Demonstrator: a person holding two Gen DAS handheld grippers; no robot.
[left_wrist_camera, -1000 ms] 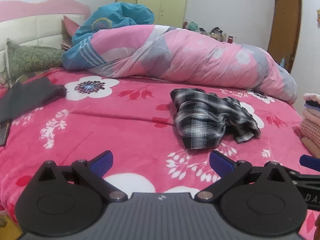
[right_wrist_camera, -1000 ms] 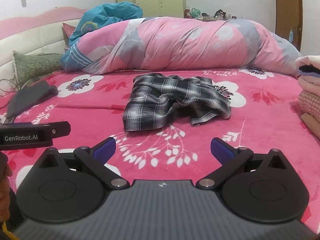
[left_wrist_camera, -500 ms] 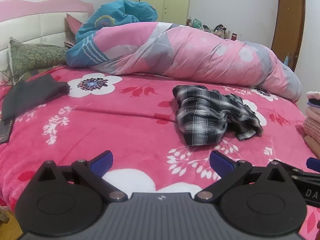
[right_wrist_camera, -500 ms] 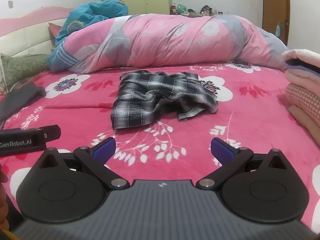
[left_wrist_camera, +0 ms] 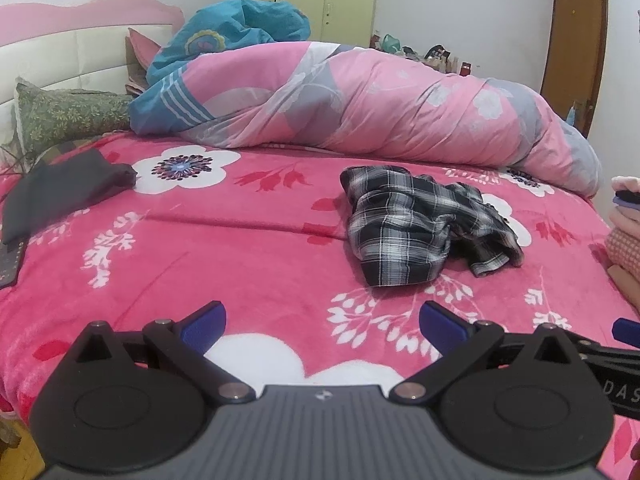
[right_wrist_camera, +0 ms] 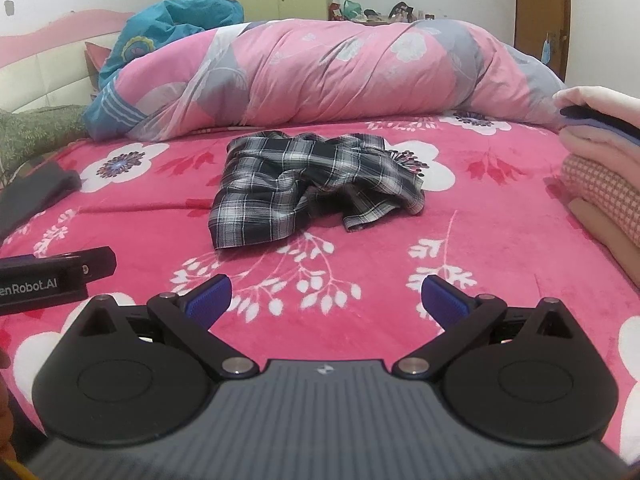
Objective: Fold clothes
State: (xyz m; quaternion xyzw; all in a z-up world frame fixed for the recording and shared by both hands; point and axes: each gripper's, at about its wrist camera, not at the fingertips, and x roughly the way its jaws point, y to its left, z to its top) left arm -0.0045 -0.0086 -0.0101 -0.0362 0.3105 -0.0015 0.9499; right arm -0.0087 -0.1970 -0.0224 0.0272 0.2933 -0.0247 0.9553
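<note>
From the left wrist view, the left tongs [left_wrist_camera: 322, 322] hang over the near edge of the bed [left_wrist_camera: 240, 264], their blue fingertips [left_wrist_camera: 204, 326] spread wide with nothing between them. The black-and-white plaid garment [left_wrist_camera: 416, 226] lies crumpled on the pink flowered blanket, ahead and a little to the right, well apart from the tongs. A dark grey cloth [left_wrist_camera: 60, 192] sits on the left side of the bed near a green patterned pillow [left_wrist_camera: 68, 114]. Behind it all a rolled pink quilt [left_wrist_camera: 380, 104] stretches across the bed, with a teal bundle [left_wrist_camera: 236, 30] on top at the head end (the headboard side). A stack of folded clothes [left_wrist_camera: 626, 232] peeks in at the right edge.

From the right wrist view, the right tongs [right_wrist_camera: 326, 300] are likewise spread wide and empty, low over the blanket. The plaid garment [right_wrist_camera: 304, 186] lies straight ahead, rumpled, not touched. The folded stack [right_wrist_camera: 604, 176] rises at the right, and part of the left tongs [right_wrist_camera: 56, 280] shows at the left edge, just beside.
</note>
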